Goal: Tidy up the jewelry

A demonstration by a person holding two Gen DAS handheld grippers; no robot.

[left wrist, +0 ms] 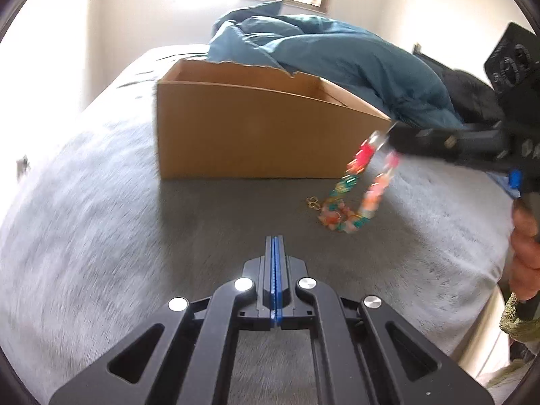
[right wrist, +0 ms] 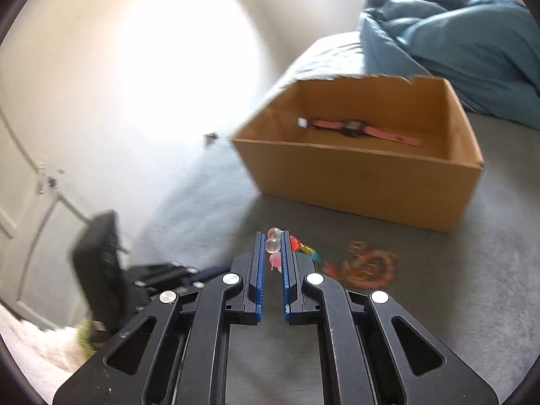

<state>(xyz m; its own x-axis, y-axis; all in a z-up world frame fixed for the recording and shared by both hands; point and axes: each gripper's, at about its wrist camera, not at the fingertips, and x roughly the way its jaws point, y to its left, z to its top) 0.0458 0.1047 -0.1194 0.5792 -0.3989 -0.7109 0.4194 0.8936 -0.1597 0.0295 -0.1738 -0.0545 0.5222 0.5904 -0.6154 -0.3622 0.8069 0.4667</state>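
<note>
My right gripper (right wrist: 273,236) is shut on a colourful beaded necklace (right wrist: 274,244), pinching its clear and pink beads. In the left wrist view the right gripper (left wrist: 388,138) holds the necklace (left wrist: 357,195) up, its lower loop still touching the grey bed. A small gold piece (left wrist: 313,201) lies beside it; it also shows in the right wrist view (right wrist: 357,246). An open cardboard box (left wrist: 256,128) stands just behind; in the right wrist view the box (right wrist: 364,182) holds a pink watch (right wrist: 357,130). My left gripper (left wrist: 276,239) is shut and empty, low over the bed.
A crumpled blue duvet (left wrist: 337,54) lies behind the box. The grey fuzzy bed cover (left wrist: 101,219) drops off at the right edge. A white wall and door (right wrist: 50,202) stand to the left in the right wrist view.
</note>
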